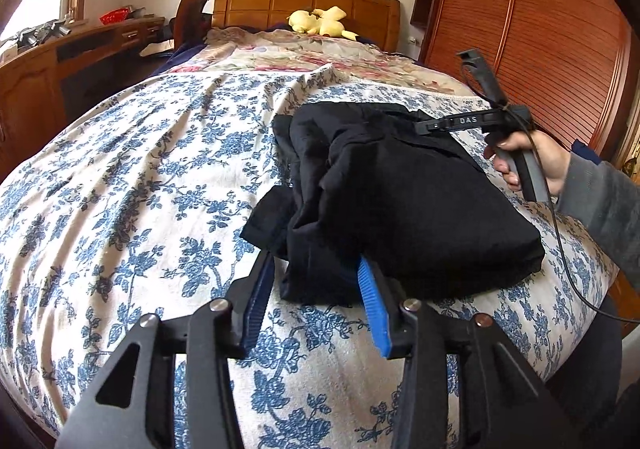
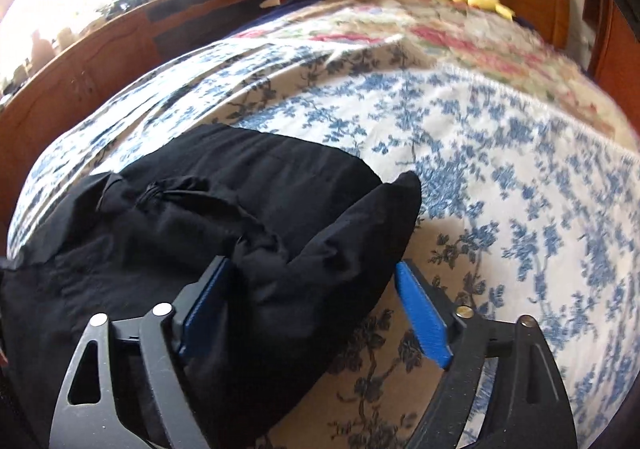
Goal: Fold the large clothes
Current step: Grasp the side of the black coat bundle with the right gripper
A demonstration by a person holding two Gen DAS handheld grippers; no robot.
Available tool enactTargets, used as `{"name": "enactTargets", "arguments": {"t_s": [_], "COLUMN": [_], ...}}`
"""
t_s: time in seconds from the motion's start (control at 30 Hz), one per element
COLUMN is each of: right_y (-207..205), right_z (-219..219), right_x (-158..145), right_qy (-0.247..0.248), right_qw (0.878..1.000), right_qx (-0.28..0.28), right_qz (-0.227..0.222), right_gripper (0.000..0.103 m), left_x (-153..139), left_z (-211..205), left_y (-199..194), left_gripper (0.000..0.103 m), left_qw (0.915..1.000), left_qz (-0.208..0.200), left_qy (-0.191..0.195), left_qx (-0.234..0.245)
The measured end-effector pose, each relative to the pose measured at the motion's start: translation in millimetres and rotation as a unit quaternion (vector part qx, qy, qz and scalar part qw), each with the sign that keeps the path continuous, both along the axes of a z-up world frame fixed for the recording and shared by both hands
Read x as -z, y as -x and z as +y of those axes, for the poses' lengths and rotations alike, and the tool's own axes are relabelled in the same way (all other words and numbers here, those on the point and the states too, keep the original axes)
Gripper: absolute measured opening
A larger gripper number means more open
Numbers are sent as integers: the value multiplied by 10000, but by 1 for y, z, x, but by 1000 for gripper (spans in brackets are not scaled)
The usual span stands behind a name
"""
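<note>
— Trouble ahead? Black garment (image 1: 404, 201) folded into a thick bundle on the blue-flowered bedspread (image 1: 120, 209), near the foot of the bed and toward its right edge.

— Plenty. Left gripper (image 1: 316, 289) with jaws partly apart around the near corner of the bundle; cloth between the blue pads (image 1: 374, 309), the right pad tucked under a fold. Cannot tell whether pressing or merely touching. Could drag that corner out on withdrawal and spoil the fold.

— And the other side?

— Right gripper (image 2: 316, 301) spread wide, a puffy lobe of cloth lying between the jaws, far pad clearly apart from it. Nothing held there, by the look. Same hazard: the near finger (image 2: 204, 301) against the fabric, likely to snag and tug on pulling back.

— Anything about the bundle itself?

— Loose flaps sticking out at the left and a bunched knot on top; probably springy, apt to unroll once released. Also close to the bed's edge; a careless nudge could send it sliding off.

— Remedy?

— Straight retreat, jaws wider first, no sideways sweep.
</note>
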State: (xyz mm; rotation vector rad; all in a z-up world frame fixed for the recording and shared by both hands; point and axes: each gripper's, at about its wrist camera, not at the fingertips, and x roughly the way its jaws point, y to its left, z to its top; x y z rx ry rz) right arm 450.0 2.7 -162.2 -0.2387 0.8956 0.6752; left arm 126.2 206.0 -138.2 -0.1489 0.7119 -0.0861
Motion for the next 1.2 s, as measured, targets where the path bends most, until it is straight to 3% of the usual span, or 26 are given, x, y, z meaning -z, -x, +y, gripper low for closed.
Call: {"name": "enactTargets", "arguments": {"t_s": [0.2, 0.37, 0.47, 0.53, 0.63, 0.73, 1.0, 1.17, 1.2], "right_y": [-17, -31, -28, -22, -12, 0, 44, 42, 39], "right_z": [3, 1, 1, 3, 3, -9, -56, -71, -71], "right_x": [17, 32, 31, 25, 13, 3, -9, -1, 2], "right_qy": [-116, -453, -641, -665, -527, -446, -125, -410, -412], "right_qw": [9991, 9938, 9917, 9918, 9941, 9947, 9969, 9966, 9968], "right_qx": [100, 193, 57, -103, -329, -457, -412, -3, 84], "right_qz": [397, 999, 1113, 1082, 888, 807, 657, 710, 683], "right_gripper": [100, 100, 81, 56, 34, 26, 27, 47, 58], "left_x": [2, 3, 3, 3, 3, 2, 8, 9, 9], "left_z": [-3, -3, -4, -5, -4, -2, 2, 6, 7], "left_y": [-2, -4, -5, -6, -7, -7, -9, -15, -16], "left_gripper": [42, 42, 42, 42, 42, 42, 42, 42, 42], "left_qw": [10000, 10000, 9999, 9999, 9999, 10000, 9999, 9997, 9996], "left_qz": [46, 68, 87, 89, 85, 74, 152, 145, 141], "left_qy": [-25, -18, 6, 2, 22, 29, 54, 177, 233], "left_qx": [19, 18, 54, 63, 49, 15, 20, -50, -45]}}
